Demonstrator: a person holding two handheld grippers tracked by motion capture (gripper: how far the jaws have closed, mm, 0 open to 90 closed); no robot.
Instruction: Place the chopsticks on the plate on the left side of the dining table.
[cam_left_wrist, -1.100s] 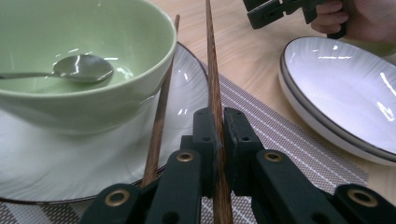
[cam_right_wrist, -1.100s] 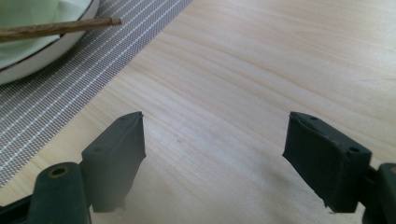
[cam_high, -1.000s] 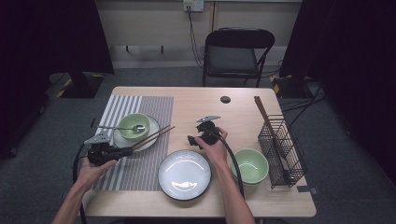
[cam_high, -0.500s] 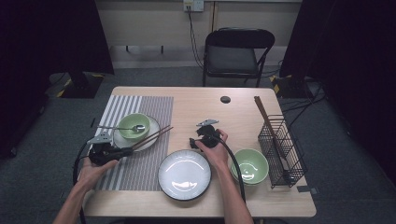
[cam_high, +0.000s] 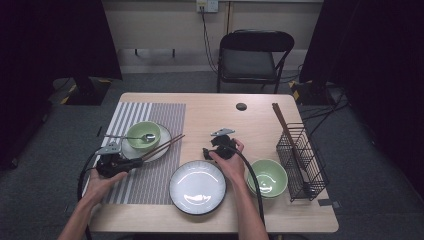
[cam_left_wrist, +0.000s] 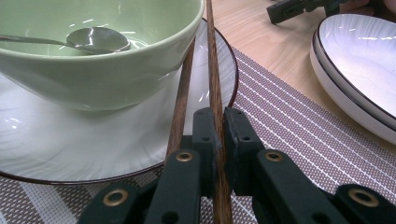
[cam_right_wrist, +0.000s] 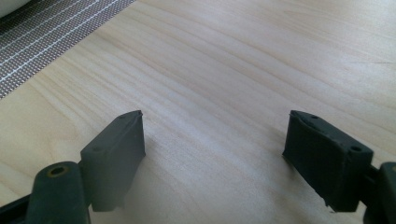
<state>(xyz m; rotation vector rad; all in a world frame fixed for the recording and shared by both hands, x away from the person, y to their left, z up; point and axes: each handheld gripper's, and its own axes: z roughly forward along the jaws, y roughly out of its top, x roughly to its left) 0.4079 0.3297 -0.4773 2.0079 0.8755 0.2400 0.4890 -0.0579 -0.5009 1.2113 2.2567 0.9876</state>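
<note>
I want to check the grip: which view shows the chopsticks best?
The left gripper view: the chopsticks run up close, one clamped between the jaws. The high view shows them small, leaning on the plate. The right gripper view faces bare table.

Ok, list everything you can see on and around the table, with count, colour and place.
Chopsticks: two, brown, on small plate, one clamped.
Bowls: two, green; one on small plate, one beside rack.
Spoon: one, silver, in left bowl.
Plates: two, white; small on placemat, large at front.
Placemat: one, striped grey, left.
Rack: one, black wire, right.
Chair: one, black, behind.
Left hand-held gripper: shut on chopstick.
Right hand-held gripper: open.
</note>
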